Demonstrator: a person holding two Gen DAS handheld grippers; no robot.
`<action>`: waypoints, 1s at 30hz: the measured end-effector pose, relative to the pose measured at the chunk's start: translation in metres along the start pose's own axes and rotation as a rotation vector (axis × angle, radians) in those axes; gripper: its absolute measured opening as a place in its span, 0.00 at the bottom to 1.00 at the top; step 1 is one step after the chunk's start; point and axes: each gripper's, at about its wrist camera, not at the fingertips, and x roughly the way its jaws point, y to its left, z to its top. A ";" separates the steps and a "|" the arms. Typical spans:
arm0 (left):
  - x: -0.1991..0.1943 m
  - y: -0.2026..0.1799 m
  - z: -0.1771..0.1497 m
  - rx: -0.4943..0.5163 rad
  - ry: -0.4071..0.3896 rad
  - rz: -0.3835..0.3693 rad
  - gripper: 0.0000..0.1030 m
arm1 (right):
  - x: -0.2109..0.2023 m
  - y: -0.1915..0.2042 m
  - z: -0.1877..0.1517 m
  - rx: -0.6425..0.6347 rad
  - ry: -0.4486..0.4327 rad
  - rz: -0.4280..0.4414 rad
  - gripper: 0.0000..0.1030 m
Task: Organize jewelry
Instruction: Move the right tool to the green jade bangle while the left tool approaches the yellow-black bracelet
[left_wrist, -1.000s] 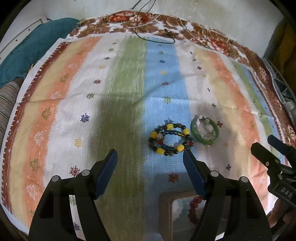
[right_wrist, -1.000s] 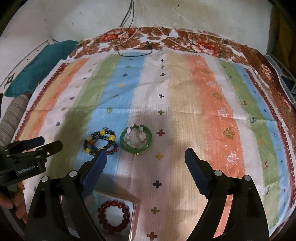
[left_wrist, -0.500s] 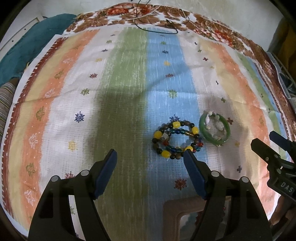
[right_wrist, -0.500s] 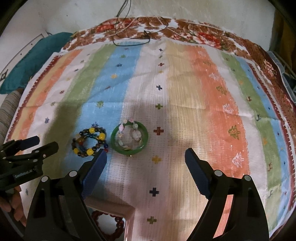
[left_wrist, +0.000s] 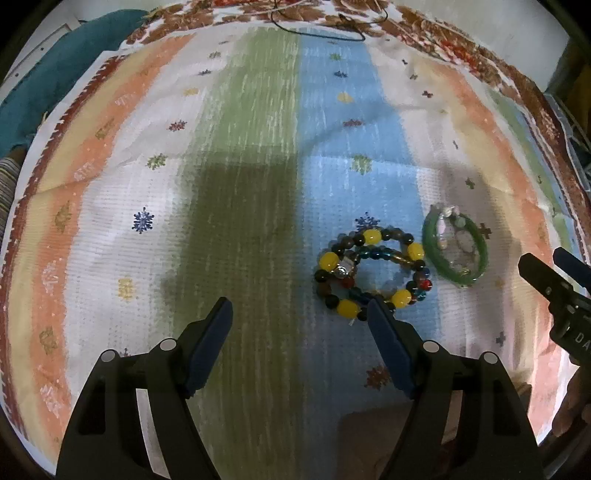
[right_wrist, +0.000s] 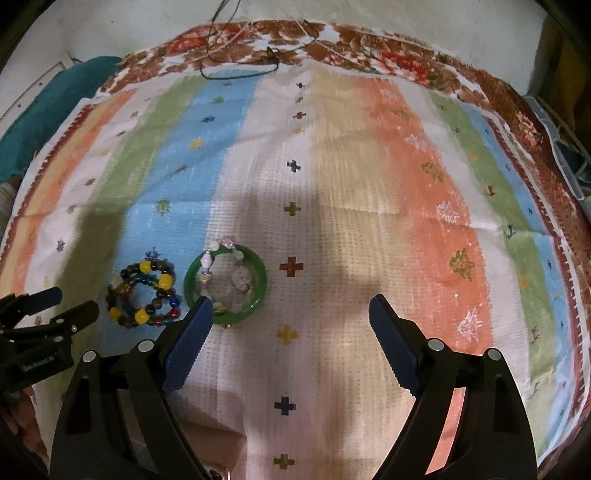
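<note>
Your left gripper is wide open and holds nothing. Your right gripper is wide open too, with nothing in it. The yellow and dark bead bracelets lie on the blue stripe, by the left gripper's right finger tip. The green bangle lies just beside them on the striped cloth, with pale beads inside its ring.

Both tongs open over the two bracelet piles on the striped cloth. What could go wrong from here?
1. The beaded bracelets look like two loops stacked; the left tongs may lift only one or snag both.
2. The green bangle has a pale bead bracelet lying partly inside it; the right tongs could grab one and drag the other.
3. The piles sit close together, so the tongs may crowd each other.
</note>
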 end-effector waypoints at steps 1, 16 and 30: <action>0.002 0.000 0.001 0.000 0.003 0.002 0.73 | 0.002 -0.001 0.001 0.005 0.004 0.002 0.84; 0.026 -0.003 0.008 0.015 0.047 0.006 0.73 | 0.033 -0.002 0.009 -0.013 0.032 -0.048 0.84; 0.037 -0.006 0.016 0.048 0.041 0.023 0.75 | 0.059 -0.008 0.014 0.013 0.075 -0.045 0.76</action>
